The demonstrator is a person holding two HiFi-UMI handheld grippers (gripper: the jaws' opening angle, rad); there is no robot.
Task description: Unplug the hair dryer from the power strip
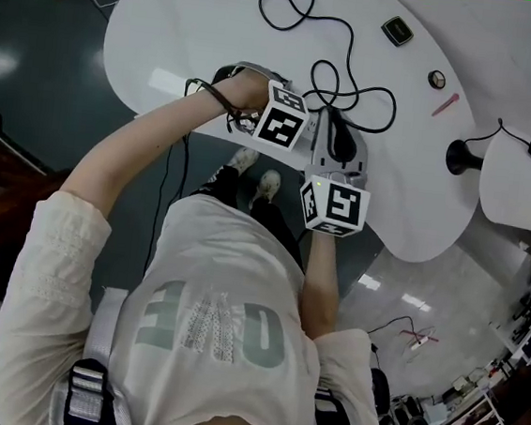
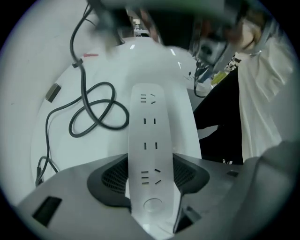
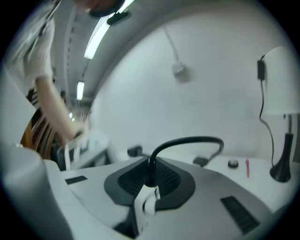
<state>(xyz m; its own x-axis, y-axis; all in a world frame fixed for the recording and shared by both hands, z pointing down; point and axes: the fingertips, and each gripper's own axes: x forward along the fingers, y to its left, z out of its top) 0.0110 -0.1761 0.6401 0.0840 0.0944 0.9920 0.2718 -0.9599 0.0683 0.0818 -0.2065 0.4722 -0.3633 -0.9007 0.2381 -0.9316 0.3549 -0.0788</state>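
Left gripper (image 2: 151,182) clamps the near end of the white power strip (image 2: 149,136) from both sides. Only its own view shows every socket empty; the head view hides the strip under the marker cubes (image 1: 283,116). It lies flat along the table's (image 2: 101,150) edge nearest the person, its long axis running straight away from the jaws. Right gripper (image 3: 149,180) pinches the plug (image 3: 148,199), off the strip, and the black cord (image 3: 187,140) arches away rightward.

The left arm (image 1: 130,155) reaches forward from the left, its left gripper (image 2: 152,176) pointing straight down, jaws spread wide and clamped on the power strip (image 2: 150,131); the right arm (image 1: 322,284) stretches ahead, the right gripper (image 3: 149,187) near level, jaws almost together, pinching the plug (image 3: 150,171)
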